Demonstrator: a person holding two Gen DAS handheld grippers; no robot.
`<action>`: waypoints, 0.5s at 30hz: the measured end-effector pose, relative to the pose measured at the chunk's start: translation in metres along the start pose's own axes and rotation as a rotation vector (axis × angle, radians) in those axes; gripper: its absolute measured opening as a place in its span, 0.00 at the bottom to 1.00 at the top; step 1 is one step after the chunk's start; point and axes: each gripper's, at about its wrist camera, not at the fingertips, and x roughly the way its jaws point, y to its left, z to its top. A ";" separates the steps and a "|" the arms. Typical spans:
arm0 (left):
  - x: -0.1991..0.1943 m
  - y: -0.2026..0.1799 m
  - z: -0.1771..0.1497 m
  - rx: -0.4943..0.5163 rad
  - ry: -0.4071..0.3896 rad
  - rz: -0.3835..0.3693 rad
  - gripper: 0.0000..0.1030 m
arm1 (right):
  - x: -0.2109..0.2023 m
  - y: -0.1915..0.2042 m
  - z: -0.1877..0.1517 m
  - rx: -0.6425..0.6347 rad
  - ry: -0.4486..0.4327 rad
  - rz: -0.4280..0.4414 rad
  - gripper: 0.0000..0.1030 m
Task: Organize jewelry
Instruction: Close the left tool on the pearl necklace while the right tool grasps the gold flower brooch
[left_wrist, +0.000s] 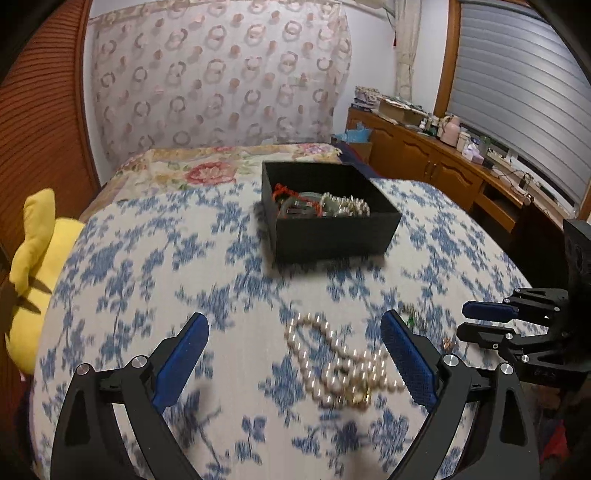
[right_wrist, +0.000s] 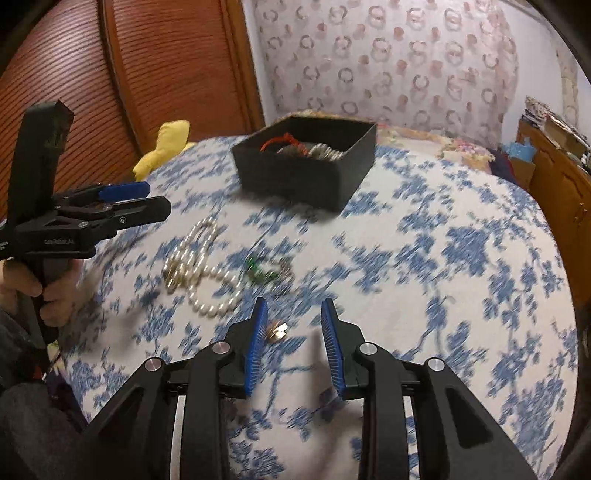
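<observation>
A black open box (left_wrist: 332, 232) (right_wrist: 295, 177) holding red cord, beads and other jewelry stands on the blue-flowered bedspread. A pearl necklace (left_wrist: 332, 362) (right_wrist: 207, 273) lies loose on the cloth. My left gripper (left_wrist: 293, 328) is open, hovering over the necklace with nothing between its blue pads. A green beaded piece (right_wrist: 260, 271) lies right of the pearls. A small gold ring-like piece (right_wrist: 277, 330) lies just inside the left pad of my right gripper (right_wrist: 293, 310), which is open and low over the cloth. Each gripper shows in the other's view: the right one (left_wrist: 476, 319), the left one (right_wrist: 155, 199).
A yellow plush toy (left_wrist: 33, 266) (right_wrist: 166, 147) sits at the bed's left edge by wooden slatted doors (right_wrist: 166, 66). A patterned curtain (left_wrist: 221, 74) hangs behind the bed. A wooden cabinet (left_wrist: 436, 162) with clutter runs along the right wall under the window.
</observation>
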 end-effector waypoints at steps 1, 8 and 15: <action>0.000 0.001 -0.002 -0.002 0.003 0.002 0.88 | 0.002 0.003 -0.002 -0.010 0.010 0.001 0.32; -0.010 0.007 -0.021 -0.010 0.018 0.010 0.88 | 0.016 0.020 -0.004 -0.067 0.059 -0.059 0.32; -0.013 0.007 -0.033 0.004 0.041 0.009 0.88 | 0.016 0.024 -0.006 -0.082 0.045 -0.084 0.17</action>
